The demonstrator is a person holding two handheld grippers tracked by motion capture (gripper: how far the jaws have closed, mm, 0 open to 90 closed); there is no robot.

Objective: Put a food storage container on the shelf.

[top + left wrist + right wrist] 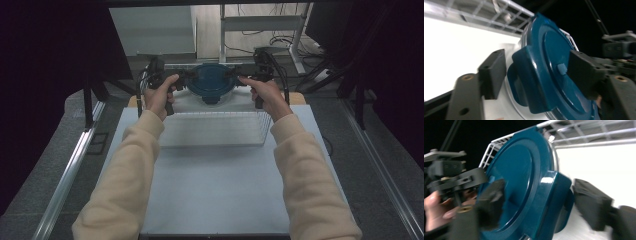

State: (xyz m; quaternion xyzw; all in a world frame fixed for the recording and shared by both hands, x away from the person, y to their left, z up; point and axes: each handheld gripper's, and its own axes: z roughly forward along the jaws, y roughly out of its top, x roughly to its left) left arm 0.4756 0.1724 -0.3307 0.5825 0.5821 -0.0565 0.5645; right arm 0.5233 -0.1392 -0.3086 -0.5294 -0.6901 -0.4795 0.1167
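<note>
A: Where is the lid right now?

B: At the far edge of the worktop, standing on its rim at the back of the wire rack, its round face turned toward the person. It sits squarely between the two hands, so neither is nearer.

A: And its tabs?

B: One sticks out on each side, along the line that runs from tool to tool. In the left gripper view the lid's side tab sits between the jaws; in the right gripper view the lid shows the same on its other side.

A: So is it gripped?

B: I don't think so. The left tool has a clear gap between its outer jaw and the tab. The right tool also shows daylight on its outer side. Both are parted, straddling the tabs without pinching them.

A: What does the next move turn on?

B: My guess: each tool must back away sideways, along that tab-to-tab line, without nudging the lid off its rim.
</note>
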